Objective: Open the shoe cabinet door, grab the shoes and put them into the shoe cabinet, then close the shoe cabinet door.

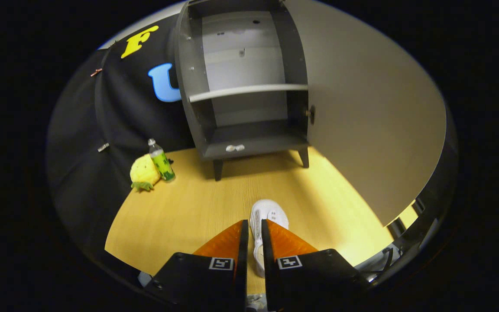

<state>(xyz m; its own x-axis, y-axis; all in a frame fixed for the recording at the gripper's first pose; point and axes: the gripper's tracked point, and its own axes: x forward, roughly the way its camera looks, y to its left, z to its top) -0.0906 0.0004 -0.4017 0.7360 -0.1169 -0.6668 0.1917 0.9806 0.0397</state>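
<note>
My gripper [254, 229] is clamped on the white shoe [269, 214] — both fingers pinch its rear part, the toe pokes out just ahead of the tips, above the wooden worktop [197, 208]. The shoe cabinet [245, 86] stands beyond, its door [362, 108] swung wide open to the right, knob [310, 114] visible at the door's near edge.

Step in hand, as I judge it: carry the shoe to the cabinet. The bottom compartment lies straight ahead under the middle shelf [249, 91]; something small and pale already lies near the front lip of the bottom board [256, 146], too small to identify. To do it well — keep the shoe level, toe first, enter below the shelf edge, stay off the open door on the right, loosen the pinch only once the sole rests on the board.

Writing: the green label on the bottle [161, 160] beside the yellow plush toy [144, 172] is too small to read. No brand is legible on the shoe.
</note>
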